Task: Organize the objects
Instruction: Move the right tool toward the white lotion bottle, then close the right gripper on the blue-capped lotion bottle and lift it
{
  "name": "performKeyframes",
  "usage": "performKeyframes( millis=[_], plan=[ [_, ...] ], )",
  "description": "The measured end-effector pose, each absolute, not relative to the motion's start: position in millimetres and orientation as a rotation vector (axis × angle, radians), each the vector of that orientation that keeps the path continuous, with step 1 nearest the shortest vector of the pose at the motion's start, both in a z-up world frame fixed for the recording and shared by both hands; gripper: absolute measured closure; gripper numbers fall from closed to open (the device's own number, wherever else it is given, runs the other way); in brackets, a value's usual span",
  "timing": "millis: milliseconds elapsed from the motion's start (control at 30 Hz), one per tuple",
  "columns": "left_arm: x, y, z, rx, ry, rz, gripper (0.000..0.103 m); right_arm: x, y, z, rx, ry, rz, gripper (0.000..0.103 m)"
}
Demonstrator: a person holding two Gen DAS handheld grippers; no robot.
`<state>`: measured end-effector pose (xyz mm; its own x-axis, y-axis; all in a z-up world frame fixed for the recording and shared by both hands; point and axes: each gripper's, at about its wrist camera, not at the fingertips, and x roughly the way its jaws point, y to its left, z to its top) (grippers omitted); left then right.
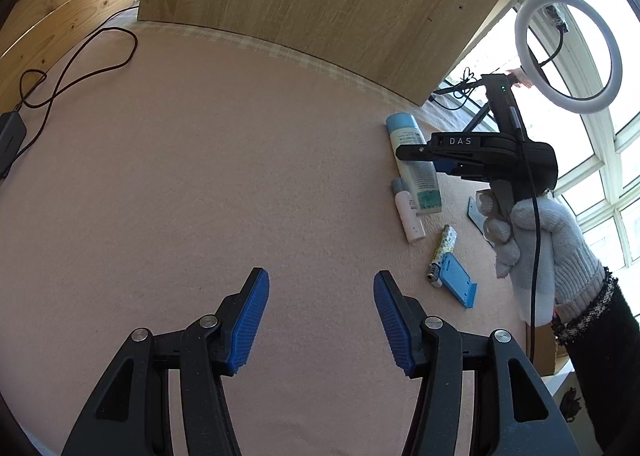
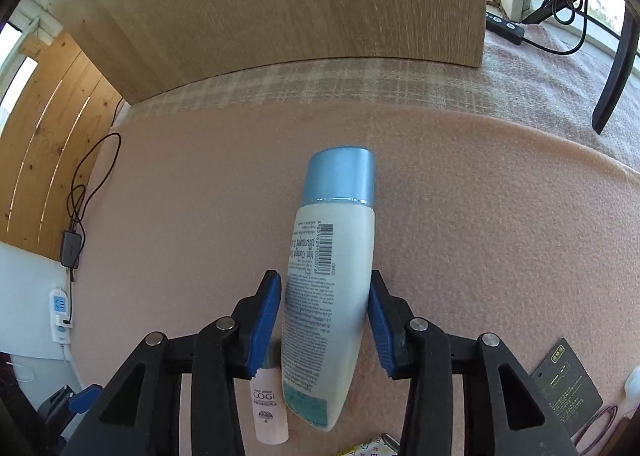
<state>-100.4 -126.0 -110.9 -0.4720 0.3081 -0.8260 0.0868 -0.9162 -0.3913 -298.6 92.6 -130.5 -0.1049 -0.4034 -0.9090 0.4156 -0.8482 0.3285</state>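
Pink cloth (image 1: 200, 175) lies bare around the left tool (image 1: 320, 320), jaws apart.

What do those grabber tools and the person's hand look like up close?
Each gripper is black plastic with silver pivot bolts and two fingers faced in ribbed blue pads: the left gripper and the right gripper. Seen from the left wrist camera, the right one bears white letters "DAS" and trails a black cable. The hand wears a light grey knit glove, with a dark sleeve trimmed in speckled braid.
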Motion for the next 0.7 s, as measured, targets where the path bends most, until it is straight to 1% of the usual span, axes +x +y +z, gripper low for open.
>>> performKeyframes(
  millis=[300, 700],
  plan=[
    [-97, -134, -112, -1.538, -0.589, 2.525, 0.045, -261, 76, -132, 1.632, -0.025, -1.934, 0.068],
    [-102, -113, -112, -1.534, -0.536, 2.488, 0.045, -195, 104, -134, 1.644, -0.083, -1.909, 0.069]
  ],
)
